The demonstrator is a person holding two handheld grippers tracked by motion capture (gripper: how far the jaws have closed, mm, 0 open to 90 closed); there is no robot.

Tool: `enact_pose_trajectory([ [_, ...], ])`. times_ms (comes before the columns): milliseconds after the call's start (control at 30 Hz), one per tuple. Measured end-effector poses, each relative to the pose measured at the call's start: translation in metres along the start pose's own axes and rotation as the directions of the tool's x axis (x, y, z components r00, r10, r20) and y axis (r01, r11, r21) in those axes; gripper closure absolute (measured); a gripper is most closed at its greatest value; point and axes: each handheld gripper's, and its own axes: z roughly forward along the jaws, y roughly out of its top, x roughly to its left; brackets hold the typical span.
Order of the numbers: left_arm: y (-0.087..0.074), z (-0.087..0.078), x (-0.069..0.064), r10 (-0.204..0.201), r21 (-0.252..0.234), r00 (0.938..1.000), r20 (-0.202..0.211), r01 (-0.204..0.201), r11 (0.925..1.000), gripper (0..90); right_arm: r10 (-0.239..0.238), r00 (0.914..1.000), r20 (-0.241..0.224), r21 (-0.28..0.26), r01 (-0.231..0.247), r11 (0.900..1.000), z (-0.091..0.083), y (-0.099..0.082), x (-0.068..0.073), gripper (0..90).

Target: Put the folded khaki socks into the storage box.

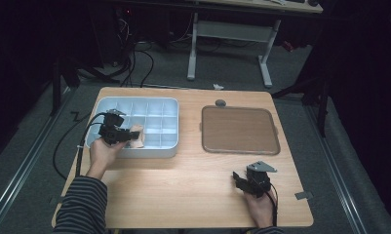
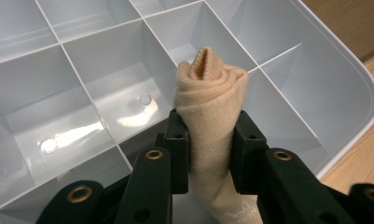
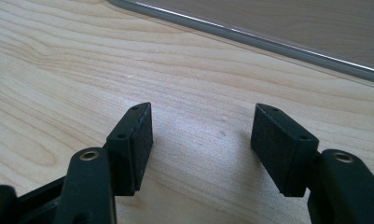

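Clearly the work is midway: the left tool [image 2: 208, 149] has its two black jaws clamped on a rolled beige knitted sock [image 2: 212, 116], and the roll is carried above the pale blue-grey plastic organiser box with a grid of square compartments [image 1: 171, 148], not yet set down in any of them. In the left gripper view the sock stands up between the pads, its rolled end sticking out beyond the jaw tips and its lower part running back toward the tool's body; it hangs over the dividers near the box's rounded corner, and I cannot tell which cell it is meant for. Every compartment visible there is bare.

From the high view the left tool [image 1: 116, 132] sits over the near left part of the box, with the sock [image 1: 136, 136] just to its right. What remains, I judge, is to lower the roll into a cell and let the jaws part.

Meanwhile the right tool [image 3: 201, 144] rests idle on the light wooden table [image 1: 183, 185], jaws wide apart with nothing between them, near the front edge of the flat brown tray with a grey rim [image 1: 239, 129], which lies well apart from the box.
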Motion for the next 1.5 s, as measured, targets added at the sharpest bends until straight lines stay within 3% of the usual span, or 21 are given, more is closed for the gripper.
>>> enact_pose_trajectory([
  [567, -0.01, 0.009, 0.01, -0.049, 0.023, 0.9986, 0.019, 0.048, 0.9986, 72.5, 0.001, 1.0, 0.001, -0.001, -0.001, 1.0, 0.0, 0.0, 0.0, 39.1],
  [1500, -0.012, 0.019, 0.011, -0.053, 0.081, 0.9985, 0.013, 0.052, 0.9954, 72.5, 0.004, 1.0, 0.003, -0.001, -0.004, 1.0, 0.0, 0.0, 0.0, 39.0],
])
